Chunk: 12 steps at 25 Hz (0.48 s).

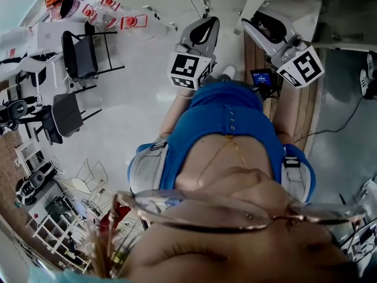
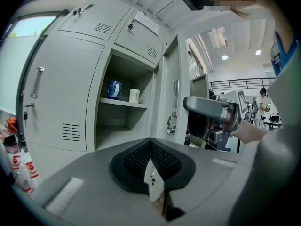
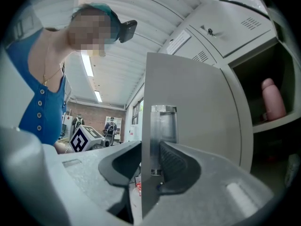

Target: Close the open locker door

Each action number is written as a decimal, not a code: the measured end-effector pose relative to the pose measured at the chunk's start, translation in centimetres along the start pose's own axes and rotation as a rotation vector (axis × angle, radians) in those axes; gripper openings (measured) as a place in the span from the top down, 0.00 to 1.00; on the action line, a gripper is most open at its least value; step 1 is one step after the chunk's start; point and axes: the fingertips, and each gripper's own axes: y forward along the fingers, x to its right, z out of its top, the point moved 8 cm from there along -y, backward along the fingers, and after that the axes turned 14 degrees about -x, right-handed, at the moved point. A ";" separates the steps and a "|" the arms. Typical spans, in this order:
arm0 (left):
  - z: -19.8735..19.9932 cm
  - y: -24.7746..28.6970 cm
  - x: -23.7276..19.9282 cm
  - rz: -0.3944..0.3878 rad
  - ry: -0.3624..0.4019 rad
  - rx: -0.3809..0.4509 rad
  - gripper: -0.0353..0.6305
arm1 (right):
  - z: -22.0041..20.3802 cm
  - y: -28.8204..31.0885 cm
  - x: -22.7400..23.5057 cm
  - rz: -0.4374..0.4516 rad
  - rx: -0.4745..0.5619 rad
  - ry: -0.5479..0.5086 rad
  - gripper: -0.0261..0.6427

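The grey locker door [image 3: 197, 107] stands open, its free edge toward me in the right gripper view. My right gripper [image 3: 150, 166] straddles that edge at the metal handle [image 3: 163, 126]; the ribbed right pad lies against the handle and the other jaw sits behind the door. The left gripper view shows the same door [image 2: 181, 88] edge-on beside the open compartment [image 2: 124, 126], with the right gripper [image 2: 207, 108] clamped on it. My left gripper [image 2: 151, 173] hangs back from the lockers, shut, nothing held. In the head view both grippers, left [image 1: 205, 22] and right [image 1: 252, 25], are raised in front of the person.
A blue cup [image 2: 113, 89] and a white cup [image 2: 134, 95] stand on the open compartment's shelf. A pink bottle [image 3: 273, 100] stands in a compartment behind the door. Closed locker doors [image 2: 61, 93] lie to the left. Chairs [image 1: 79, 55] stand further back on the floor.
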 end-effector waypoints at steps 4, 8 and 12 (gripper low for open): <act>-0.4 -0.5 -0.1 0.022 -0.015 -0.003 0.95 | 0.1 0.9 -0.1 0.020 0.009 -0.011 0.79; -0.6 -0.9 -0.8 0.038 -0.030 -0.003 0.95 | 0.2 2.1 -0.3 0.026 0.023 -0.004 0.79; 0.0 -1.3 -1.8 0.048 -0.027 0.006 0.95 | 0.6 3.5 -0.5 0.017 0.031 -0.009 0.79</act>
